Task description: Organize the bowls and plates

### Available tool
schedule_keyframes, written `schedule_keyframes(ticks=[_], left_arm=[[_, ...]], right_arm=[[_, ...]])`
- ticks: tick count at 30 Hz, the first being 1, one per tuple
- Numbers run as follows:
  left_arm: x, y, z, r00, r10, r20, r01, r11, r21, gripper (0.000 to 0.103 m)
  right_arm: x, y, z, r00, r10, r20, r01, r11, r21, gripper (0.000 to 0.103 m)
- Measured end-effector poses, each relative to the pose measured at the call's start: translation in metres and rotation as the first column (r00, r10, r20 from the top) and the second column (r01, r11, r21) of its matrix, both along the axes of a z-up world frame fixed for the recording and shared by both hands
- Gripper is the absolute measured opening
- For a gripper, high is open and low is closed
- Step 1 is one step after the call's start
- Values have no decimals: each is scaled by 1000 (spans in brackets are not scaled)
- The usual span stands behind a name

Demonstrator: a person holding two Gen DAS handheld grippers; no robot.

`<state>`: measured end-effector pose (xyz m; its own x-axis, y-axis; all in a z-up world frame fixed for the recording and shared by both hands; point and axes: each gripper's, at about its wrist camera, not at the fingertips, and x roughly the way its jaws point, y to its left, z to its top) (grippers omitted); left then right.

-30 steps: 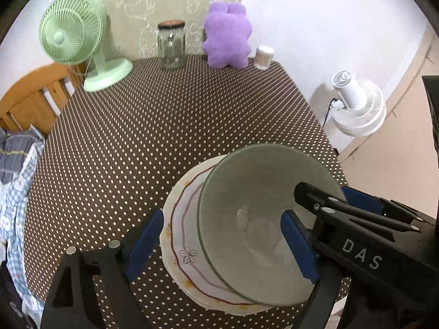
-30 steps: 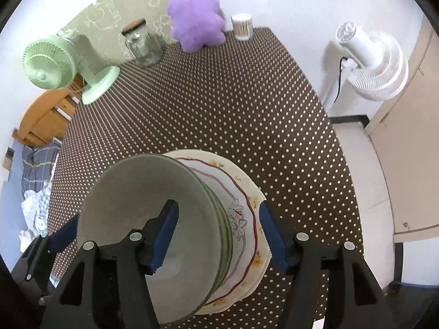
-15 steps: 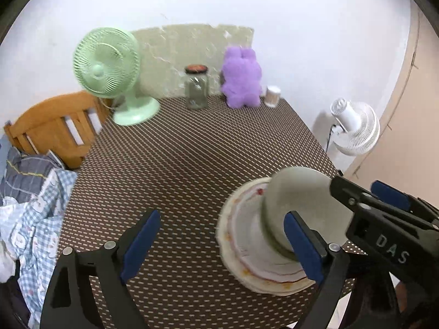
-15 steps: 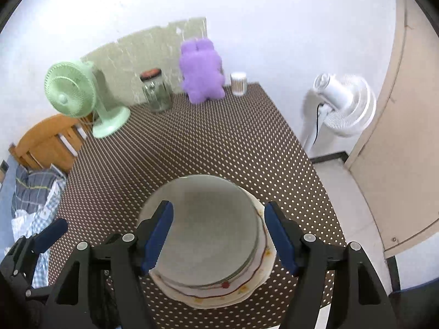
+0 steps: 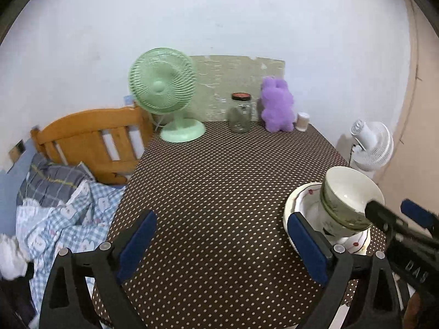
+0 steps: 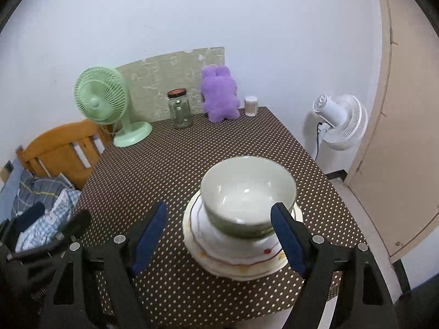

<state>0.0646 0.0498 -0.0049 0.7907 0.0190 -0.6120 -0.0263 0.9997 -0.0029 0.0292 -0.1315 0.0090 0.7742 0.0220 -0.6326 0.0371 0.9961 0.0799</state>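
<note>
1. Your left gripper [image 5: 222,246] stands wide open with nothing between its blue pads [image 5: 137,244]; its jaws have just been opening further. Only the dotted tablecloth [image 5: 219,181] shows in the gap.
2. Your right gripper [image 6: 219,241] is open too, and its jaws have just been widening. The bowls [image 6: 247,197] sit in the gap in the right wrist view, yet neither pad [image 6: 285,235] presses on them.
3. The bowls are nested, upright, on a stack of plates [image 6: 238,257] with a red line and small flowers on the rim. From the right wrist the stack sits dead centre; from the left wrist the bowls [image 5: 345,197] and plates [image 5: 299,208] lie at about 3 o'clock, just beyond the right pad of the left gripper.
4. From the left wrist, your right gripper [image 5: 411,230] shows at 4 o'clock, beside the bowls and not touching them.
5. Along the far edge of the table, around 12 o'clock in the right wrist view, stand a green fan [image 6: 101,101], a glass jar [image 6: 179,109], a purple plush toy [image 6: 219,93] and a small white container [image 6: 251,105].
</note>
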Motion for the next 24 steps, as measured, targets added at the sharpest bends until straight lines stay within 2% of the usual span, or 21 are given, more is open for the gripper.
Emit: schedule_keyframes(ticks=[9,14,24], left_arm=[[-42,1,-16,999,12,32,-12,1000,-4,97],[-59,-3,-21,999,17,29,-17,1000,-14,98],[-81,-10,-21,997,23,73,-21,999,-25,100]], right_arm=[[-38,1,-21,1000,21,2,-21,1000,5,81],[-58,2,-22,998,56,25,-55,998,-25,81],[-82,-6,-23,997,35,64,-34,999,-26,82]])
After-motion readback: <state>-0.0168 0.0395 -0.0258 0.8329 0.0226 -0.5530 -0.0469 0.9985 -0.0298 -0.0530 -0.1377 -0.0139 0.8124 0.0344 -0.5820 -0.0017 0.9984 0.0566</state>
